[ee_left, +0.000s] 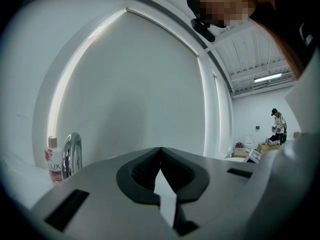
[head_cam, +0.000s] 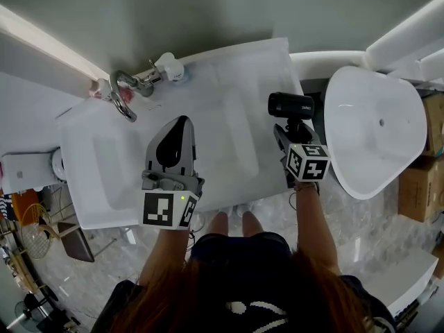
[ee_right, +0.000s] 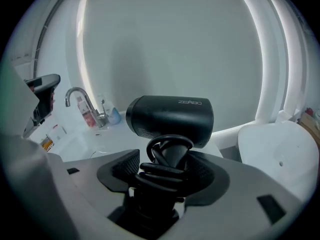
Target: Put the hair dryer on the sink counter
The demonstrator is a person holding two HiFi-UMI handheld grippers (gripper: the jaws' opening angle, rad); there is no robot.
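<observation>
The right tongs [ee_right: 167, 170] grip the black hair dryer [ee_right: 170, 116] by its handle, where the black cord [ee_right: 161, 173] is wound. The dryer hangs above the far right corner of the white sink desk [head_cam: 236, 75]. The left tongs [ee_left: 160, 153] are closed and empty. If the dryer is released so near the right edge, it may tip off towards the white tub [head_cam: 374, 130]. The cord can also make the grip slip.
</observation>
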